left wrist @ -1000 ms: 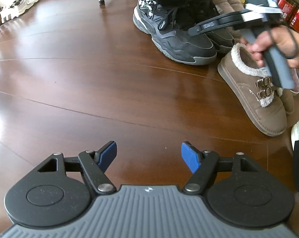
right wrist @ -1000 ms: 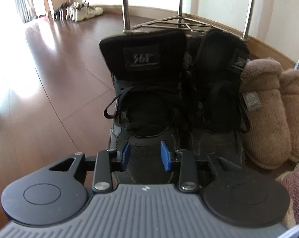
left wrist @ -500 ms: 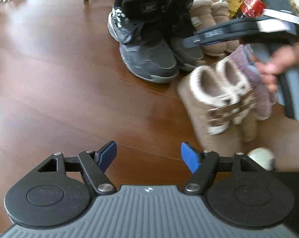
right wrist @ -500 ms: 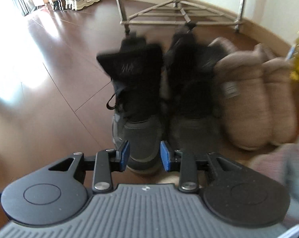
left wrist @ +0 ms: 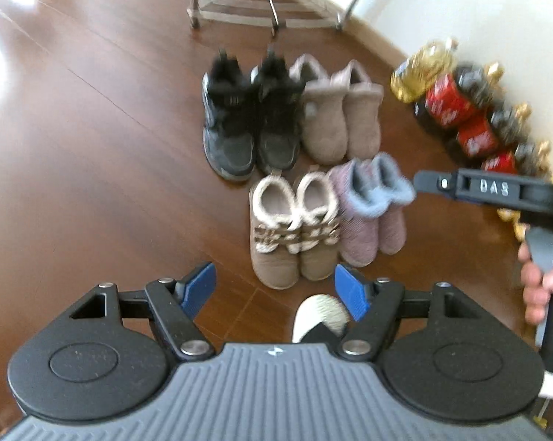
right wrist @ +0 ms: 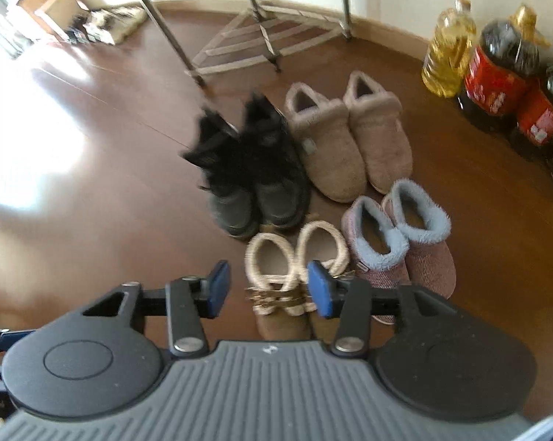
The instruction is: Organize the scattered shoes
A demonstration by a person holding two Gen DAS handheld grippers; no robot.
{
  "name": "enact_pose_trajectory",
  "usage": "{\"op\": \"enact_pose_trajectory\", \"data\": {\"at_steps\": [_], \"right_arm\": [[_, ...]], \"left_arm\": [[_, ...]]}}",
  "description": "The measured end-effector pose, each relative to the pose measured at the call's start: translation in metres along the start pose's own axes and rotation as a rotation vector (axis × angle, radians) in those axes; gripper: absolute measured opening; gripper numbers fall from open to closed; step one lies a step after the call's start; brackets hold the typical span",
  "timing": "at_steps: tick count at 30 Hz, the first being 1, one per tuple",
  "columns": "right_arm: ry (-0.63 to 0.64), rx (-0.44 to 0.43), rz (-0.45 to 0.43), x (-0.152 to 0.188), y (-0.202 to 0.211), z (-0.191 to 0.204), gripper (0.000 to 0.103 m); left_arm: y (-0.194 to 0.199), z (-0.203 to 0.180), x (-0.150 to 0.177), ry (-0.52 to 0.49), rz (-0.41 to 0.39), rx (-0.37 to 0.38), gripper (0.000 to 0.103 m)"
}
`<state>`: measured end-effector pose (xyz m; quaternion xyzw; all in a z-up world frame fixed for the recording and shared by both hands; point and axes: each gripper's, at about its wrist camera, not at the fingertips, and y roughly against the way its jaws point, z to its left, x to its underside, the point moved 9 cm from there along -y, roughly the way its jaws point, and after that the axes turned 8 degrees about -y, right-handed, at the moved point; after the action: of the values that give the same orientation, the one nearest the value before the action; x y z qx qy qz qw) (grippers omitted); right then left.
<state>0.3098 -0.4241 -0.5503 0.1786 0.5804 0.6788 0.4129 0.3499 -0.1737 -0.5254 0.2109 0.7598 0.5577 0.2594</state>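
- Four pairs sit grouped on the wood floor (left wrist: pixel 93 147), two rows of two, all toes toward the camera side, well below and ahead of both sets of fingers.
- Back row: black sneakers (left wrist: pixel 249 121) touching side by side, tan fleece slippers (left wrist: pixel 340 114) just beside them on their right.
- Front row: buckle slippers (left wrist: pixel 293 228) with cream lining, pink slippers with blue cuffs (left wrist: pixel 372 213) just beside them.
- Same layout in the right wrist view: black sneakers (right wrist: pixel 256 176), tan fleece slippers (right wrist: pixel 350 139), buckle slippers (right wrist: pixel 295 275), pink slippers with blue cuffs (right wrist: pixel 397 242).
- Judgement: task looks essentially done; every shoe near the fingers is paired and lined up. Another shoe cluster (right wrist: pixel 107 24) lies far off by the wall, blurred, can't tell if tidy.
- Left gripper (left wrist: pixel 274 286): blue pads wide apart, nothing between them, touching nothing.
- Right gripper (right wrist: pixel 269 290): jaws opening, pads apart, empty; the buckle slippers only show through the gap, far below.
- Person's hand (left wrist: pixel 541 286) grips the right tool's handle at the left view's edge.
- Bottles (right wrist: pixel 497 70) stand along the wall, off to the right of the fingers.
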Motion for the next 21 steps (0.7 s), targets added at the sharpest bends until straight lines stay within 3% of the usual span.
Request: {"op": "enact_pose_trajectory", "data": {"at_steps": [2,3,7,9,13,15,18,21], "right_arm": [[0.044,-0.028,-0.038,-0.017,0.058,0.006,0.064],[0.062,-0.036,-0.060,-0.022,0.081,0.007,0.066],[0.130,-0.051,-0.162,-0.032,0.194,-0.003,0.072],[0.120,-0.046,-0.189,-0.026,0.227,-0.011,0.077],[0.033,-0.024,-0.261,0.014,0.295,-0.038,0.082],[-0.011,0.000,-0.287,0.052,0.333,-0.050,0.083],[0.028,0.011,-0.283,0.094,0.375,-0.047,0.084],[0.073,0.023,-0.308,0.115,0.412,-0.039,0.092]], "left_arm": [[0.054,-0.021,-0.012,0.035,-0.069,-0.019,0.075],[0.071,-0.027,-0.016,0.040,-0.093,-0.024,0.080],[0.142,-0.066,-0.016,0.023,-0.164,-0.045,0.080],[0.163,-0.086,-0.009,-0.003,-0.182,-0.044,0.080],[0.200,-0.118,0.031,-0.048,-0.203,-0.045,0.080],[0.219,-0.132,0.052,-0.058,-0.215,-0.066,0.080],[0.268,-0.151,0.095,-0.059,-0.271,-0.103,0.080],[0.300,-0.167,0.124,-0.038,-0.277,-0.110,0.081]]}}
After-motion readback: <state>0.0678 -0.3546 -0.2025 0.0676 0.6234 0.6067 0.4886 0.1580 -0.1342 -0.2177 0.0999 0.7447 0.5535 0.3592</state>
